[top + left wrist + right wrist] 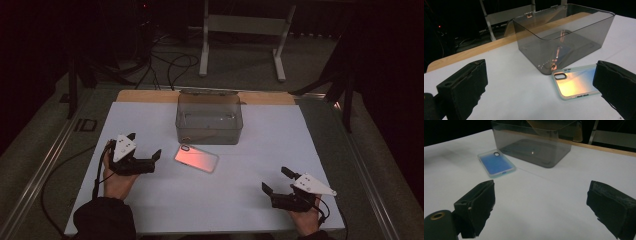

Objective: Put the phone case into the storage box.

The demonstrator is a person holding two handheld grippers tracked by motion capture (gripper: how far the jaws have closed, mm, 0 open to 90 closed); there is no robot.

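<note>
I see the phone case (196,158) lying flat on the white tabletop (240,200), camera cutout toward the far side, its glossy back glowing pink-orange from above and blue in the right gripper view; I can read no brand or writing on it. Just beyond it, near but apart, stands the smoky transparent bin (209,120), open at the top, with nothing I can make out inside and no label I can read. My left gripper (146,145) rests on the tabletop just to the left of the phone case, jaws spread wide and holding nothing; in the left gripper view its right jaw overlaps the case's edge, though I cannot tell whether it touches. My right gripper (276,180) sits well apart near the front right of the tabletop, jaws likewise spread and holding nothing.
</note>
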